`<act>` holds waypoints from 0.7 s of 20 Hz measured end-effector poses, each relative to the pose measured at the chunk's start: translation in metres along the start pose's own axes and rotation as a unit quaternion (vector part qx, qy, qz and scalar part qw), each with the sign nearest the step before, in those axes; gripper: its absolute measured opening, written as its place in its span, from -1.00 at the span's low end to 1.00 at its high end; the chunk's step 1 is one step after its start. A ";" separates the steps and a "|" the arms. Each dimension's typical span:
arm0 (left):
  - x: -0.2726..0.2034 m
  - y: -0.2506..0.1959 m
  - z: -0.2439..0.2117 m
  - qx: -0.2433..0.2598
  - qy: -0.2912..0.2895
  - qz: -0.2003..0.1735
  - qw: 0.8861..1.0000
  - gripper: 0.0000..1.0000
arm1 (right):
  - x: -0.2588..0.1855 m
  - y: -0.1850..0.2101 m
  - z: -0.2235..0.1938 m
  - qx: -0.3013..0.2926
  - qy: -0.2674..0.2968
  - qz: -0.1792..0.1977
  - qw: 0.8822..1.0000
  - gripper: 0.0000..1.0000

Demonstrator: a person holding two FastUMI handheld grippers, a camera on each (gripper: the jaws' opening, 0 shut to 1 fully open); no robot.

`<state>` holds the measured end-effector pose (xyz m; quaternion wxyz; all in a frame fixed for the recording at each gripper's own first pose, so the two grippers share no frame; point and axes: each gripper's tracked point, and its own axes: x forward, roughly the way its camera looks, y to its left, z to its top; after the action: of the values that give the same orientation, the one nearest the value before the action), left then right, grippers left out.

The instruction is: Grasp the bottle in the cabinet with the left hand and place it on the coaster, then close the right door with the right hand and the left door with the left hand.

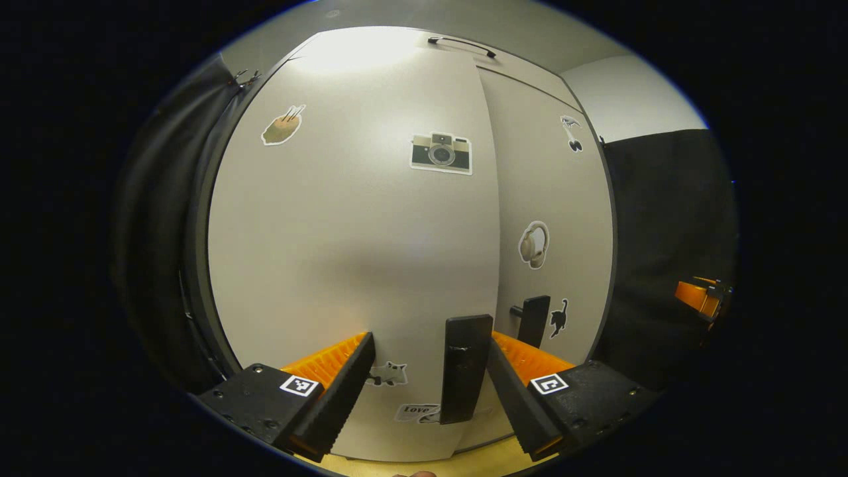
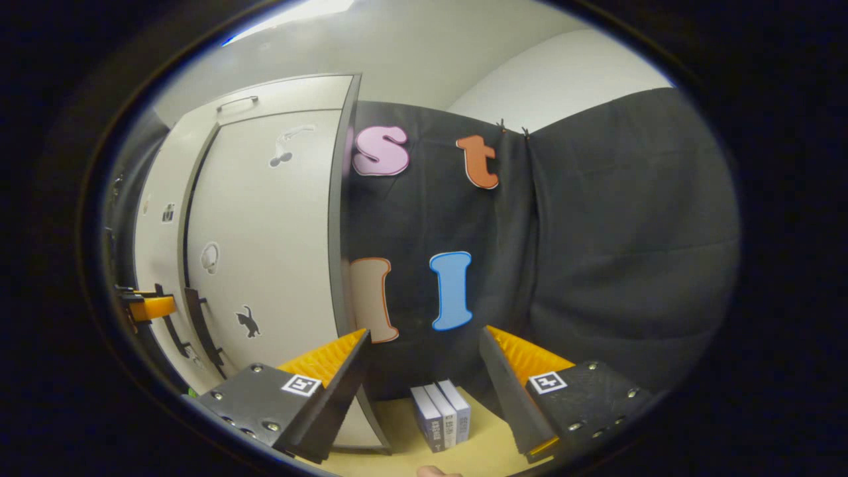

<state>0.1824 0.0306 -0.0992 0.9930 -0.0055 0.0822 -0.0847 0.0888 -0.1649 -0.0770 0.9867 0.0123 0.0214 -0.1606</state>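
Two pale grey cabinet doors (image 1: 344,252) stand shut and flush, seen close up in the left gripper view, with the seam between them running top to bottom just right of centre. Stickers dot the doors: a camera sticker (image 1: 442,153) high on the left door, a headphones sticker (image 1: 534,244) and a small black cat sticker (image 1: 559,317) on the right door. Each door carries a flat black vertical handle beside the seam. The left gripper (image 1: 429,377) is wide open and empty, its two fingers spread to either side of the left door's black handle (image 1: 466,368), which stands between them without visibly touching either. The right door's black handle (image 1: 533,320) sits just beyond the seam. In the right gripper view, the same pale grey cabinet (image 2: 265,245) stands at the left, its doors closed, with the black cloth wall (image 2: 596,252) beside it. The right gripper (image 2: 424,374) is also spread wide and holds nothing, aimed past the cabinet's right edge. Below it, near the cabinet's foot, a small row of three upright books (image 2: 442,416) with pale spines stands on a light wooden tabletop (image 2: 490,450). The other gripper shows far left, close to the door handles. I cannot tell where the bottle and coaster are.
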 end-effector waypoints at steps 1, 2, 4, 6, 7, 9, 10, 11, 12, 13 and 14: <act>0.001 0.000 0.000 0.000 0.000 0.001 1.000 1.00 | 0.000 0.000 0.000 0.000 0.000 0.001 1.000 0.96; 0.002 0.000 0.000 0.000 0.001 0.003 1.000 1.00 | 0.001 0.000 0.000 0.000 0.001 0.001 1.000 0.96; 0.003 0.000 -0.001 0.000 0.002 0.006 1.000 1.00 | 0.001 0.001 0.000 0.000 0.002 0.002 1.000 0.96; 0.004 0.000 -0.001 -0.003 0.002 0.007 1.000 0.99 | 0.002 0.001 0.000 -0.002 0.002 0.001 1.000 0.96; 0.004 -0.001 -0.002 -0.005 0.003 0.008 1.000 0.98 | 0.002 0.001 0.000 -0.003 0.002 0.001 1.000 0.96; 0.005 0.000 -0.002 -0.007 0.003 0.010 1.000 0.96 | 0.002 0.001 0.000 -0.003 0.002 0.001 1.000 0.96; 0.005 0.000 -0.001 -0.007 0.002 0.011 1.000 0.96 | 0.002 0.001 0.000 -0.003 0.002 0.002 1.000 0.96; 0.005 0.000 -0.002 -0.007 0.003 0.011 1.000 0.96 | 0.003 0.002 0.000 -0.002 0.003 0.003 1.000 0.96; 0.005 0.000 -0.001 -0.008 0.002 0.011 1.000 0.95 | 0.003 0.002 -0.001 -0.002 0.004 0.005 1.000 0.96; 0.005 0.000 -0.002 -0.008 0.003 0.011 1.000 0.95 | 0.003 0.002 -0.001 -0.002 0.004 0.006 1.000 0.96; 0.005 0.000 -0.001 -0.009 0.002 0.012 1.000 0.95 | 0.003 0.003 0.000 -0.002 0.004 0.008 1.000 0.96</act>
<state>0.1867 0.0297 -0.1014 0.9937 -0.0129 0.0850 -0.0723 0.0928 -0.1634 -0.0774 0.9878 0.0112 0.0257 -0.1530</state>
